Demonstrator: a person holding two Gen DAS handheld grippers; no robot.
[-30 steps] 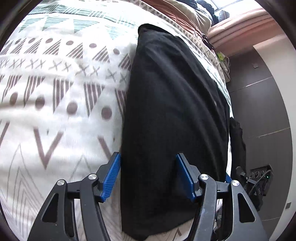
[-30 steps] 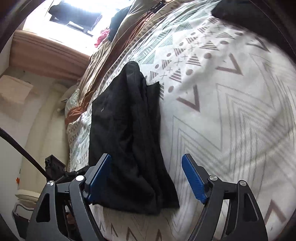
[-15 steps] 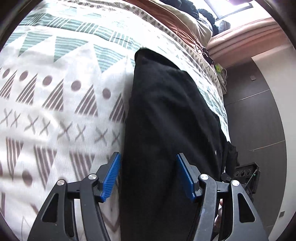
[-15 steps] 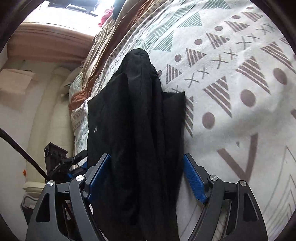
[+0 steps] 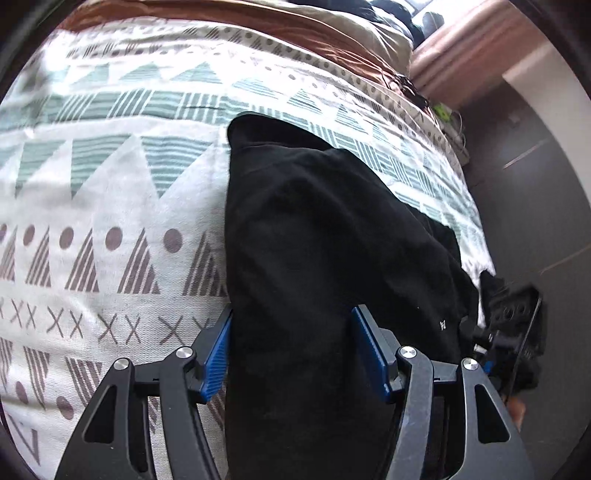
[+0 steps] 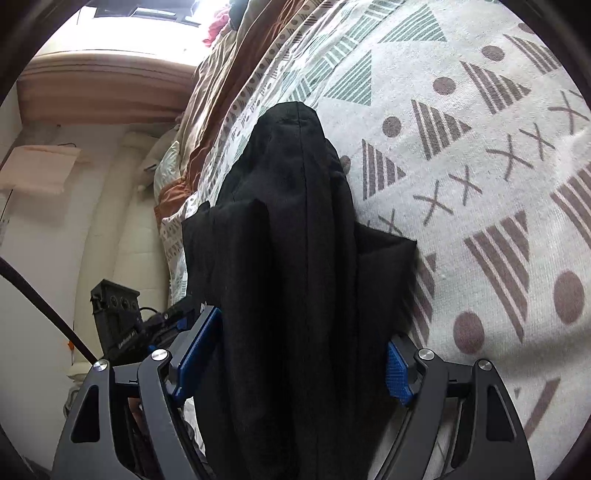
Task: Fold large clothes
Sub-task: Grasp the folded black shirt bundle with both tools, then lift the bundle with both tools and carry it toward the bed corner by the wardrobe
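A black garment lies folded into a long strip on the patterned bedspread. In the left wrist view my left gripper is open, its blue pads on either side of the strip's near part. In the right wrist view the same garment runs away from me, bunched into ridges. My right gripper is open and straddles the garment's near end, with cloth filling the gap between the fingers. The garment's near edges are hidden below both grippers.
The bedspread stretches wide beside the garment. A brown and beige quilt lies at the far end of the bed. The bed edge and dark floor are to the right in the left view. The other gripper shows at the left.
Both grippers have moved forward along the garment, from its near end to straddling it further up. Both stayed open. The garment has not visibly shifted.
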